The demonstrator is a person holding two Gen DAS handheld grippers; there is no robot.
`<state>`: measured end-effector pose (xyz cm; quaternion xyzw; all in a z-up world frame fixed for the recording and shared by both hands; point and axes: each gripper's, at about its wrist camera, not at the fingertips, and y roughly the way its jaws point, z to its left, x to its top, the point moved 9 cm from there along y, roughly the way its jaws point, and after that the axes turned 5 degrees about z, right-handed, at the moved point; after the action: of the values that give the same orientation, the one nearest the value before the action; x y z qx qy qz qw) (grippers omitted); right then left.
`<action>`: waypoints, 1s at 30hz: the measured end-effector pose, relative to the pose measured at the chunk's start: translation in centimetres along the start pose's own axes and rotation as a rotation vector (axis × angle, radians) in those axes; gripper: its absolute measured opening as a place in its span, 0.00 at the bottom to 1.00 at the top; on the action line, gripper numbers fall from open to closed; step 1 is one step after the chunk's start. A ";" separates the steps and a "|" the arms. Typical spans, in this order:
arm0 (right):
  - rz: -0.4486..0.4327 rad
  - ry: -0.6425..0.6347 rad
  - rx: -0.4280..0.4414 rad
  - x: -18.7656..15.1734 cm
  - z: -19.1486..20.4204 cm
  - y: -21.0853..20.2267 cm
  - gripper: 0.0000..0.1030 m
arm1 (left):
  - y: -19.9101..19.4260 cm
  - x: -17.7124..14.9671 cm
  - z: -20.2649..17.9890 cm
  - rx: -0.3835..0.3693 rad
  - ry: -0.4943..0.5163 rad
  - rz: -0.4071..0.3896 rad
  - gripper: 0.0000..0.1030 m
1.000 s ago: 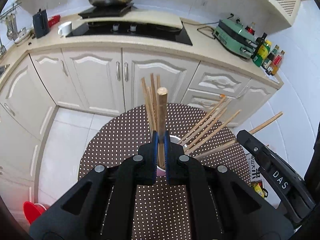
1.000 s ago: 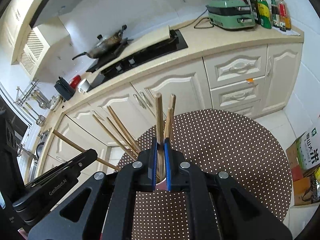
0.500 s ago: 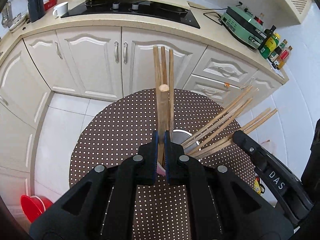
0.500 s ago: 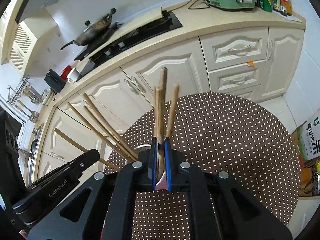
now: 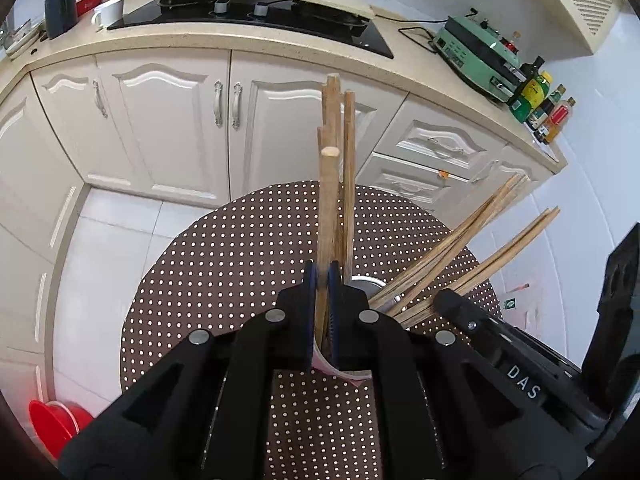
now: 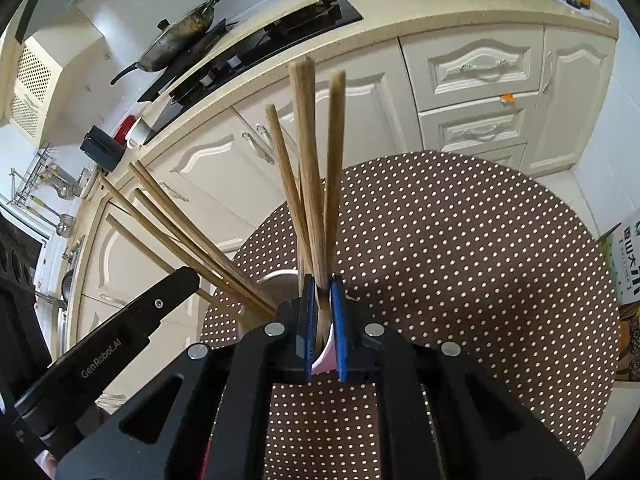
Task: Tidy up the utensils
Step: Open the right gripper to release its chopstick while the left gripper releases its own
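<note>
1. Red basin [image 5: 56, 424]: lower left of the left wrist view, on the white tiled floor.
2. White mug [image 5: 110, 11]: upper left of the left wrist view, on the worktop beside the black hob [image 5: 256, 12].
3. Round table [image 5: 224, 264]: centre of the left wrist view, brown cloth with white dots.
4. Left gripper [image 5: 322, 280]: lower centre of its own view, fingers pressed together on a bundle of upright chopsticks [image 5: 332, 184] that rises to mid-frame.
5. Pink-and-white cup [image 5: 340, 372]: just below the left gripper's fingertips, mostly hidden; the bundle's lower ends point into it.
6. Metal holder [image 5: 366, 282]: just right of the left gripper; slanted chopsticks [image 5: 460, 248] fan from it toward the right edge.
7. Right gripper [image 6: 321, 292]: lower centre of its own view, fingers clamped on a second chopstick bundle [image 6: 308, 184], tips splayed at upper centre. The same pink-and-white cup shows between the blue pads.
8. Green appliance [image 5: 476, 56]: upper right of the left wrist view, on the worktop, with bottles [image 5: 540, 100] just right of it.
</note>
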<state>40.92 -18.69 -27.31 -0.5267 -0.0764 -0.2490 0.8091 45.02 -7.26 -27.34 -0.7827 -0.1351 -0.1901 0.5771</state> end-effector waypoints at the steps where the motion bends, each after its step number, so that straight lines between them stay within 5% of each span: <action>1: 0.004 0.002 0.003 0.0 0.0 0.0 0.09 | 0.1 -0.1 0.0 0.000 0.003 0.008 0.07; 5: 0.017 0.005 0.026 -0.2 0.3 0.0 0.15 | 0.6 -0.8 0.0 0.004 0.010 0.055 0.07; 9: 0.020 0.016 0.030 -0.5 0.2 -0.4 0.41 | 0.5 -1.4 -0.3 0.012 0.031 0.069 0.07; 15: 0.006 0.007 0.031 -1.0 0.1 -1.6 0.53 | -0.5 -2.3 -0.6 0.036 0.054 0.068 0.07; 18: -0.005 -0.002 0.027 -1.1 0.1 -2.2 0.54 | -0.9 -2.5 -0.6 0.048 0.062 0.067 0.19; 21: -0.038 -0.015 -0.001 -1.1 -0.2 -3.3 0.56 | -1.9 -2.8 -0.5 0.059 0.050 0.029 0.51; 30: -0.072 -0.043 -0.016 -2.9 -0.9 -6.0 0.58 | -4.3 -4.4 0.2 0.109 0.036 -0.001 0.51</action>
<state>35.40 -20.52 -23.95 -0.5355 -0.1107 -0.2669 0.7936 39.26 -5.78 -25.68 -0.7466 -0.1350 -0.1968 0.6210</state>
